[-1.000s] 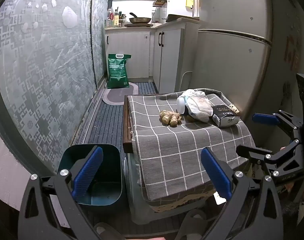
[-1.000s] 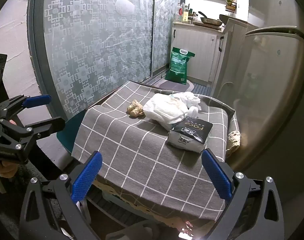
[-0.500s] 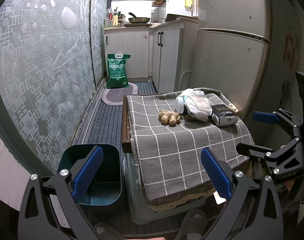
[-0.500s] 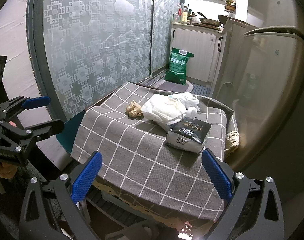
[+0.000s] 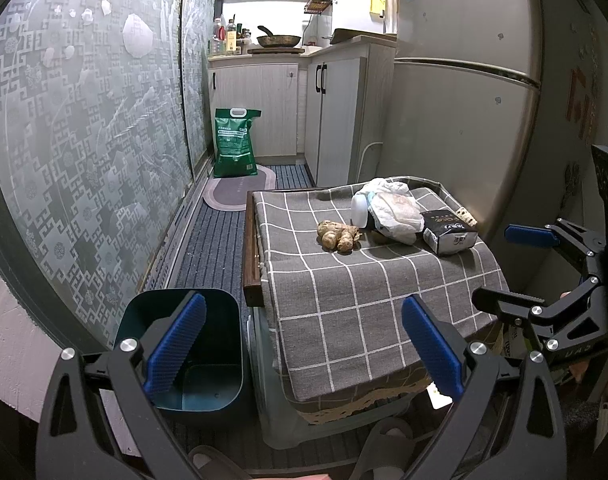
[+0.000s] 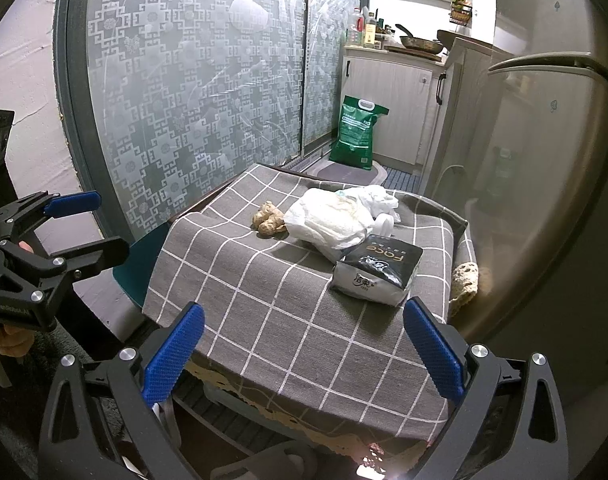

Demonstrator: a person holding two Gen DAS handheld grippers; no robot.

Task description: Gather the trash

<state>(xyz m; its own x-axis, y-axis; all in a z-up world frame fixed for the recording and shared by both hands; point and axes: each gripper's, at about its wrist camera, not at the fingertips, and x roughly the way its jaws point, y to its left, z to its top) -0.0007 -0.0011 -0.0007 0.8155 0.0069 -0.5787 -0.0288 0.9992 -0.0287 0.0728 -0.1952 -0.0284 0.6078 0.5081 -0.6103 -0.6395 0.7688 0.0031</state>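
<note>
Ahead, ginger point(image 5: 338, 235) and tissue pack point(image 6: 378, 274) on cloth — both tools wide, empty, well short.

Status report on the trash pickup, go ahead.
Left gripper and right gripper open, empty, short of the grey checked tablecloth. Crumpled white plastic bag, knobbly ginger root, black tissue pack untouched. Dark teal bin unobstructed.

A green sack point(image 5: 235, 142) stands upright on the floor against the white cabinets point(image 5: 263, 108), its base touching an oval mat point(image 5: 239, 192). A frying pan point(image 5: 279, 40) sits on the counter above, beside bottles point(image 5: 225, 38). A silver refrigerator point(image 5: 464, 120) rises just past the tabletop's point(image 5: 344, 280) far right edge. Patterned frosted glass doors point(image 5: 83, 140) line the left.
</note>
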